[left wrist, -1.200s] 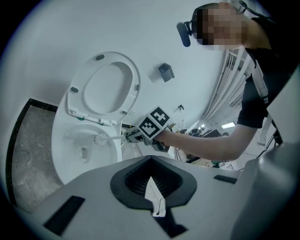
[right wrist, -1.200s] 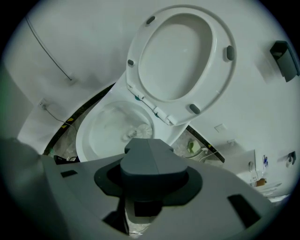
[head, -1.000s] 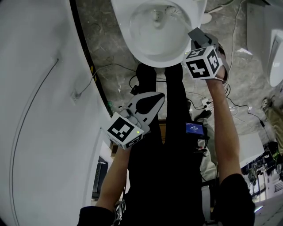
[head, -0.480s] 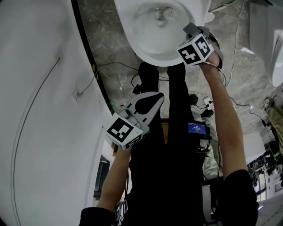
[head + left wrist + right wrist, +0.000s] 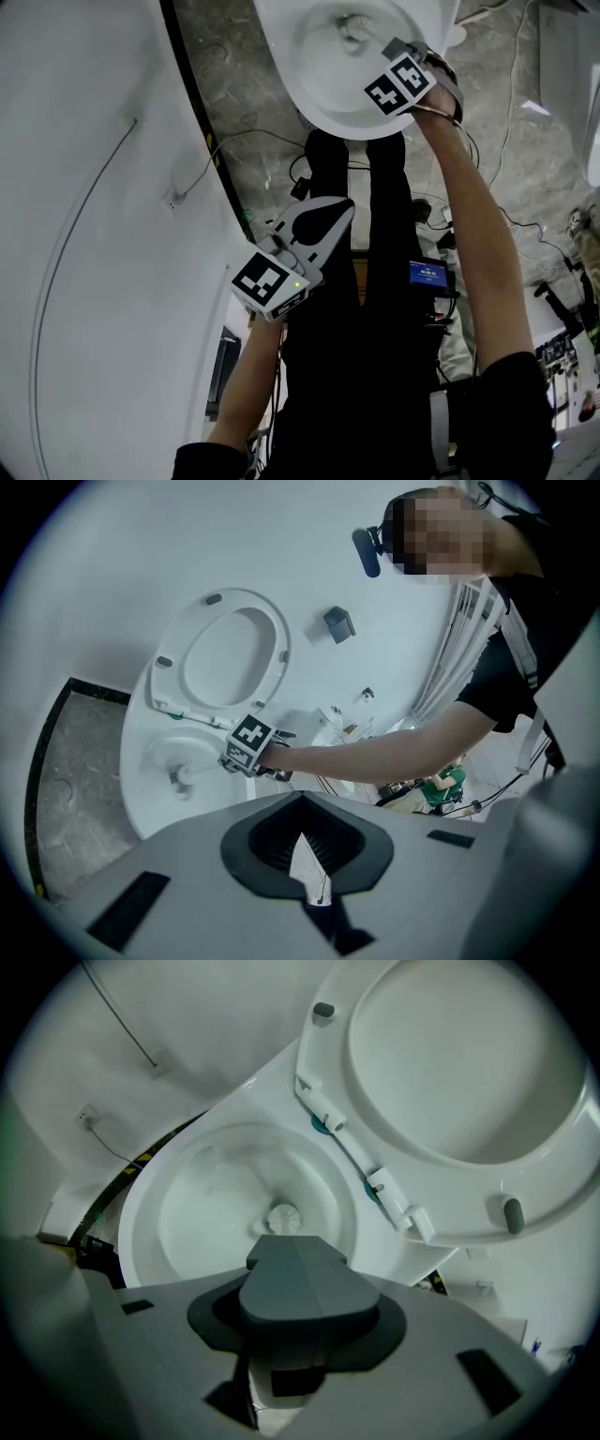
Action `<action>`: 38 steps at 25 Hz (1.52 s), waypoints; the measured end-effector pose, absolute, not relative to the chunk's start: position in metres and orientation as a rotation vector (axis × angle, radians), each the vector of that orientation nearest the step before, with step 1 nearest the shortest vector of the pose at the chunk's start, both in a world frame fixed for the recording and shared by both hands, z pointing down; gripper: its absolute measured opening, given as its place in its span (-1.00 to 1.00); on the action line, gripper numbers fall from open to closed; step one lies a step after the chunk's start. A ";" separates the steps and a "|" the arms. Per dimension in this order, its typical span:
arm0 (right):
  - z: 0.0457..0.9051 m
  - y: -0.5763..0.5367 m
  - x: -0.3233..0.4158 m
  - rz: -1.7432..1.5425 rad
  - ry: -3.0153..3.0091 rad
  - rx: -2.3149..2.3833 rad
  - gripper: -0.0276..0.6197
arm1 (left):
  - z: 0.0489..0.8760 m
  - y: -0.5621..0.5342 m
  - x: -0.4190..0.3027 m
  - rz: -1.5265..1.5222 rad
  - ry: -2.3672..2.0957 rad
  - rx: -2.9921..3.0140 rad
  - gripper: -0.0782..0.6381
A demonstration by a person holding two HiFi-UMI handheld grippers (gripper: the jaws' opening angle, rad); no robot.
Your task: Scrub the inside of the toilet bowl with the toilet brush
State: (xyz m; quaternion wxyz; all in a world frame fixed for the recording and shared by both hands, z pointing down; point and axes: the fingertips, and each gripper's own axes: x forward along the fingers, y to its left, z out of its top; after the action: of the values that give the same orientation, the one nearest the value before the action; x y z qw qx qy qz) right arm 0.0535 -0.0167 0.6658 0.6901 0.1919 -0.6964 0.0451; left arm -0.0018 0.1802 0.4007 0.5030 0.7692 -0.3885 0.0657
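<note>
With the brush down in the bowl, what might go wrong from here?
1. The right gripper is shut on the toilet brush, whose head sits at the bottom of the toilet bowl; a hard stroke may flick droplets out.
2. The raised seat stands close beside that gripper; a wide sweep might knock it.
3. Loose cables lie on the floor by the person's legs, a likely trip hazard.
</note>
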 end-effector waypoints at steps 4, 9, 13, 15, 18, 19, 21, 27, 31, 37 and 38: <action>0.665 -0.020 0.049 0.068 -1.555 0.415 -0.36 | 0.403 0.184 -0.006 0.178 -0.941 1.849 -0.76; 0.645 -0.022 0.056 0.042 -1.579 0.415 -0.35 | 0.404 0.184 -0.003 0.177 -0.932 1.854 -0.76; 0.625 -0.024 0.066 0.041 -1.606 0.441 -0.34 | 0.401 0.180 0.003 0.175 -0.913 1.877 -0.76; 0.613 -0.024 0.072 0.051 -1.617 0.468 -0.34 | 0.401 0.179 0.004 0.172 -0.911 1.881 -0.76; 0.597 -0.021 0.084 0.083 -1.631 0.512 -0.33 | 0.400 0.181 0.006 0.170 -0.910 1.884 -0.76; 0.592 -0.019 0.088 0.096 -1.635 0.529 -0.33 | 0.399 0.181 0.006 0.168 -0.910 1.889 -0.76; 0.581 -0.016 0.099 0.120 -1.642 0.564 -0.32 | 0.398 0.181 0.008 0.161 -0.907 1.914 -0.76; 0.552 -0.001 0.133 0.168 -1.652 0.662 -0.33 | 0.396 0.179 0.014 0.150 -0.896 1.933 -0.76; 0.556 0.003 0.138 0.180 -1.659 0.669 -0.33 | 0.397 0.180 0.016 0.158 -0.892 1.910 -0.76; 0.563 -0.007 0.109 0.105 -1.692 0.641 -0.35 | 0.397 0.179 0.016 0.164 -0.895 1.909 -0.76; 0.565 -0.009 0.104 0.100 -1.695 0.635 -0.35 | 0.396 0.180 0.015 0.163 -0.896 1.908 -0.76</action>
State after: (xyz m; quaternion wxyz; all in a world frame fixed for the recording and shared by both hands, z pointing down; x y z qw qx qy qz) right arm 0.1037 -0.0087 0.5647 0.6166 0.2759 -0.7361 0.0434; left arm 0.0151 0.1797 0.3964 0.4913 0.7860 -0.3691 0.0672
